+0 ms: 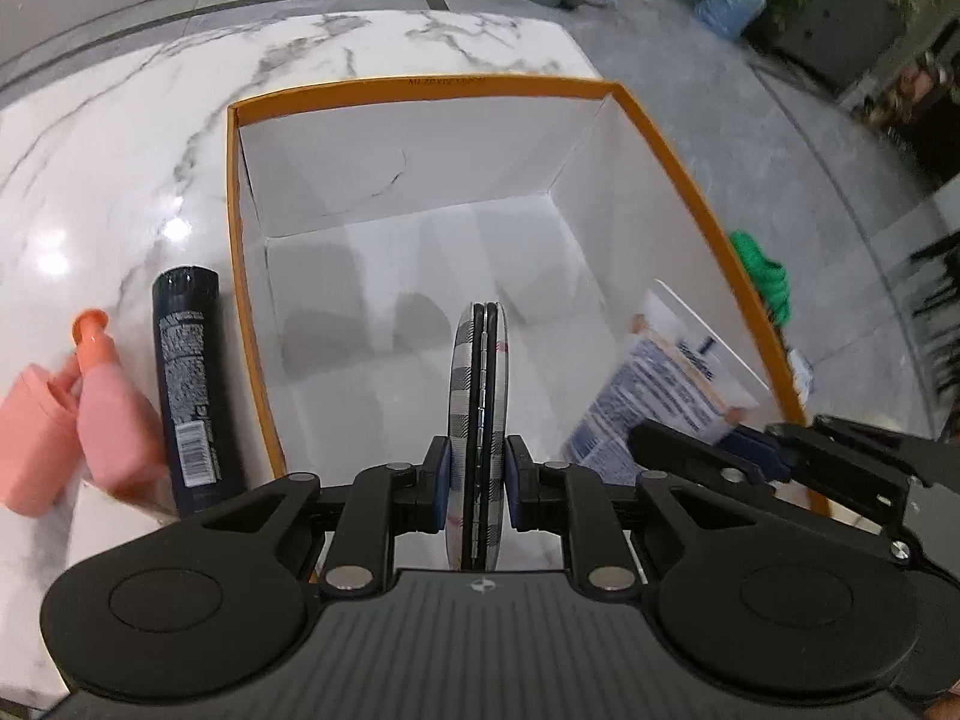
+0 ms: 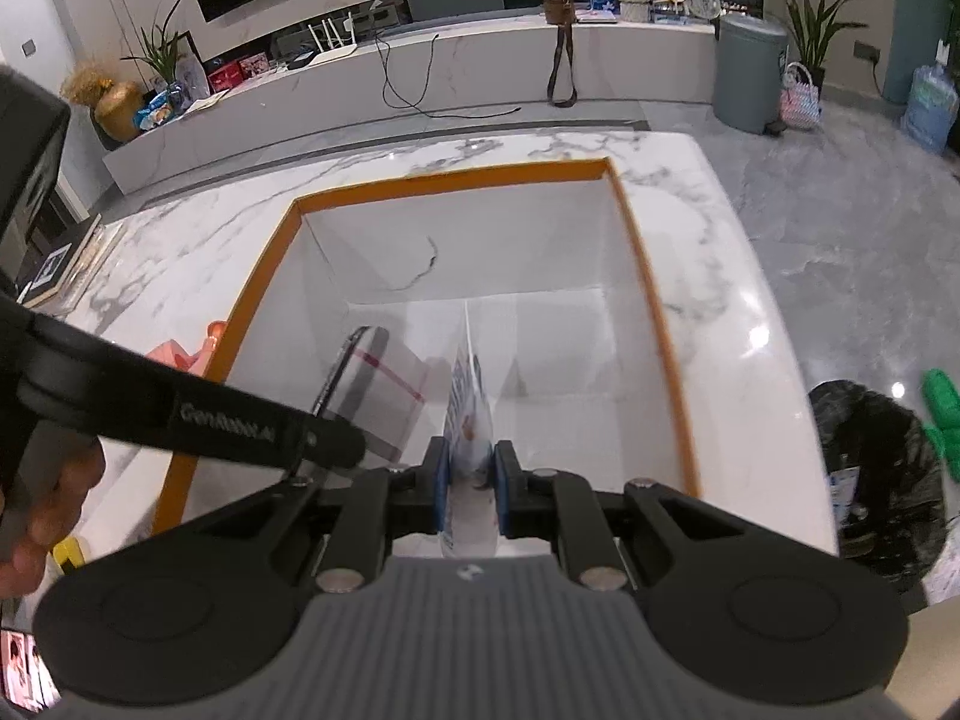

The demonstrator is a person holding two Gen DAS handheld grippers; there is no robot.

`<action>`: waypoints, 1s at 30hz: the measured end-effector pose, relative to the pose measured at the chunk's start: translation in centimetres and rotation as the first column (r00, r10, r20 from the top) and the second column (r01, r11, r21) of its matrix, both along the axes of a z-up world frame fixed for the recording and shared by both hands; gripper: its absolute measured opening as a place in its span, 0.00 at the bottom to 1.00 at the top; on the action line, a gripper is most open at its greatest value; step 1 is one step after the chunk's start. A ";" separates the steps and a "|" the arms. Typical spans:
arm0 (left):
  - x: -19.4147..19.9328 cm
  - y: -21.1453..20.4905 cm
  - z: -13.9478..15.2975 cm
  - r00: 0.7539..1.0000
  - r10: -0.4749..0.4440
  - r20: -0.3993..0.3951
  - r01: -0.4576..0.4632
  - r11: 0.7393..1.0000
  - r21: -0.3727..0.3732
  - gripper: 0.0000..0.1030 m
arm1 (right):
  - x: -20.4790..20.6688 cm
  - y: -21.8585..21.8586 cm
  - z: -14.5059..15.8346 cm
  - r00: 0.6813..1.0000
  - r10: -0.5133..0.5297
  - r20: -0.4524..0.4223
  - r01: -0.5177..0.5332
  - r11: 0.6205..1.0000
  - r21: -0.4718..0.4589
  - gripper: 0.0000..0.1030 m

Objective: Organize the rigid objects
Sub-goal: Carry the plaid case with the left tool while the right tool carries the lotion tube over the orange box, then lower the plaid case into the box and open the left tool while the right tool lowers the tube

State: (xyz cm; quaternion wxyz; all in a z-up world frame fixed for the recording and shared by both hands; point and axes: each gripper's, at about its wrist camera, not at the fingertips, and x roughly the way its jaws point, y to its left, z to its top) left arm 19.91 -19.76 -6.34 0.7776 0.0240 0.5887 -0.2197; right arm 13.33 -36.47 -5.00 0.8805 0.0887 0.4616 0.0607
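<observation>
1. The left tool (image 1: 477, 474) pinches a round plaid compact mirror (image 1: 478, 420) on edge, held above the near part of the open orange-rimmed box (image 1: 420, 84); the right tool (image 2: 470, 474) pinches a flat printed carton (image 2: 471, 414), also edge-on, over the same box.
2. Judged step: lowering both items in. Keep each one vertical and bring it close to the white floor before releasing — a drop from height would likely send the round mirror rolling.
3. The two tools are near each other (the left arm crosses the lower left of the right wrist view), so lowering one at a time should avoid a knock.
4. Edges: the near rim lies just beside both tools; stay inside it.
5. Open room: the box floor looks bare toward the far wall.
6. Left of the box on the marble worktop (image 1: 120, 138), a dark tube (image 1: 192, 378) lies touching the box wall, with a pink bottle (image 1: 111, 414) beside it — probably still to be packed.
</observation>
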 end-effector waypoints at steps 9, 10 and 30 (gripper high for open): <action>-0.4 -1.2 -0.4 0.990 -0.114 0.089 0.097 0.980 0.173 0.19 | 1.3 1.2 -1.7 1.000 -0.004 -0.022 0.005 0.999 0.048 0.13; -0.4 -1.3 -0.5 0.989 -0.117 0.094 0.098 0.978 0.184 0.19 | 1.4 1.4 -1.8 1.000 -0.007 -0.023 0.008 0.999 0.047 0.13; 0.6 5.7 5.0 0.982 0.045 0.183 -0.026 0.994 -0.107 0.28 | 1.2 3.6 -0.6 1.000 0.023 0.020 -0.024 0.998 0.066 0.13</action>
